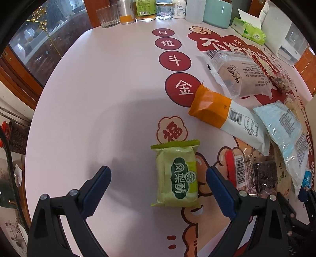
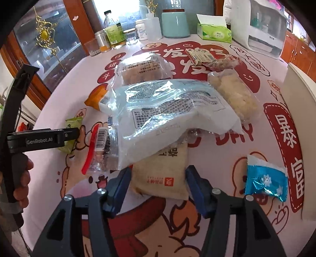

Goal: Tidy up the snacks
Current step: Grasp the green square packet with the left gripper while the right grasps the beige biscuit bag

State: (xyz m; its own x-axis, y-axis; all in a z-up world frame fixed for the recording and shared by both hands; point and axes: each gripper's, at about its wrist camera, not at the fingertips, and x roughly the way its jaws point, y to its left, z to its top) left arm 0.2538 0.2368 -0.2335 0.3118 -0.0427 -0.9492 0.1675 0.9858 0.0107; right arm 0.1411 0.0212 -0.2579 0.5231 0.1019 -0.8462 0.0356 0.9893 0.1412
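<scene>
A green snack packet point(image 1: 175, 176) lies flat on the printed tablecloth point(image 1: 98, 98). My left gripper point(image 1: 158, 174) hangs over it, open wide, with the packet between the fingers and nearer the right one. In the right wrist view a beige packet point(image 2: 160, 174) lies between the fingers of my right gripper point(image 2: 158, 174). That gripper is open, its pads close beside the packet's edges. The packet's far end is tucked under a large clear and blue bag point(image 2: 167, 110). A blue foil sweet point(image 2: 264, 181) lies to the right.
The pile also holds an orange and white packet point(image 1: 217, 112), a clear bread bag point(image 1: 243, 75) and a red-edged wrapper point(image 2: 96, 150). Bottles point(image 2: 114, 29), a glass point(image 1: 108, 15), a tissue box point(image 2: 215, 31) and a white appliance point(image 2: 260, 25) line the far edge. A hand point(image 2: 21, 181) grips the left handle.
</scene>
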